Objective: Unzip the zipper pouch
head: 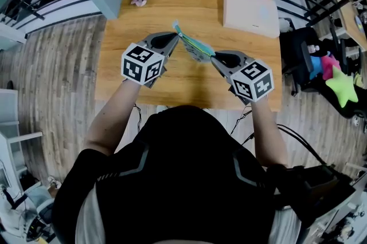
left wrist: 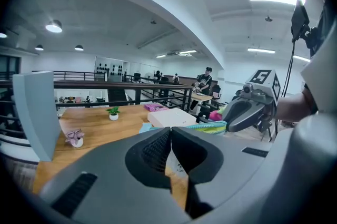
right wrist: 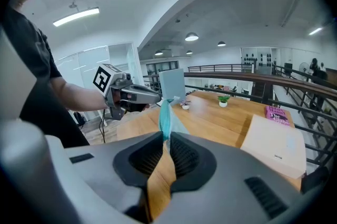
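The table [head: 189, 7] is smooth satin wood. The zipper pouch [head: 196, 49] looks thin and pliable. The left gripper [head: 175, 36] and right gripper [head: 213, 56] are matt grey plastic.

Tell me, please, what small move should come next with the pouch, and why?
Probably draw the left hand-held gripper sideways along the zipper line, away from the right hand-held gripper, which should hold steady. Each is shut on one end of the zipper pouch, stretching it above the table. I cannot tell whether the zipper is fully open.
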The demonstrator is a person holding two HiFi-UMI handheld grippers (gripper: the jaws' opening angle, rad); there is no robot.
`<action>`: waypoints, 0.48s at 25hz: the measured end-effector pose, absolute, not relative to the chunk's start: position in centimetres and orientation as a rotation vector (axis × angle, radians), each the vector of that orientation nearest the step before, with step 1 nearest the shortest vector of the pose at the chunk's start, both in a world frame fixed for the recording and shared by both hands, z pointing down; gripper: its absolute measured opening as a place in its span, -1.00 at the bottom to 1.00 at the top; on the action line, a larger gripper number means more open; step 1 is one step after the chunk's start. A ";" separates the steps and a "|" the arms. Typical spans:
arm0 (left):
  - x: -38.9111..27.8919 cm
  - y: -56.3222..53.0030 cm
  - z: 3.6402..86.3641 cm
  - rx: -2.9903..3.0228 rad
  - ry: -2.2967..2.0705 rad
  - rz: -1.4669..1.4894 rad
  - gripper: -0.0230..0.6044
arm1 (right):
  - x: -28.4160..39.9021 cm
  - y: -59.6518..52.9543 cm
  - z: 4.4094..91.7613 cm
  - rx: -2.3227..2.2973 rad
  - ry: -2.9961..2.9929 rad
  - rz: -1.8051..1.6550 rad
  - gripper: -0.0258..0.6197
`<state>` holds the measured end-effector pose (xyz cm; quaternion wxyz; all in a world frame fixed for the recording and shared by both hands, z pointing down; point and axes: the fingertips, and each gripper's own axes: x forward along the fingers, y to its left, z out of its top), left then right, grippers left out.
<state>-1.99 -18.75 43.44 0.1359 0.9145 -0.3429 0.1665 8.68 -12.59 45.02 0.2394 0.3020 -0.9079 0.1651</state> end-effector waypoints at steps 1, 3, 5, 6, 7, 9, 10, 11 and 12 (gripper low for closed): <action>-2.5 -19.1 43.4 2.638 -1.010 0.479 -0.82 | 8.7 -12.6 45.1 0.829 -2.483 0.455 -0.76; -3.6 -19.7 43.4 2.617 -1.043 0.476 -0.82 | 8.6 -12.8 45.1 0.833 -2.478 0.461 -0.76; -4.5 -20.3 43.4 2.602 -1.071 0.476 -0.82 | 8.6 -13.0 45.2 0.835 -2.474 0.466 -0.76; -4.9 -20.5 43.3 2.596 -1.082 0.474 -0.82 | 8.6 -13.0 45.2 0.836 -2.472 0.467 -0.76; -5.2 -20.7 43.3 2.589 -1.092 0.469 -0.82 | 8.7 -13.1 45.2 0.838 -2.470 0.467 -0.76; -5.8 -21.0 43.2 2.579 -1.104 0.461 -0.82 | 8.7 -13.2 45.2 0.840 -2.469 0.473 -0.76; -6.0 -21.1 43.3 2.578 -1.105 0.460 -0.82 | 8.6 -13.3 45.2 0.840 -2.471 0.477 -0.76; -6.1 -21.1 43.3 2.578 -1.106 0.461 -0.82 | 8.6 -13.4 45.2 0.841 -2.471 0.480 -0.76; -6.2 -21.2 43.4 2.577 -1.107 0.462 -0.82 | 8.5 -13.6 45.2 0.843 -2.470 0.480 -0.76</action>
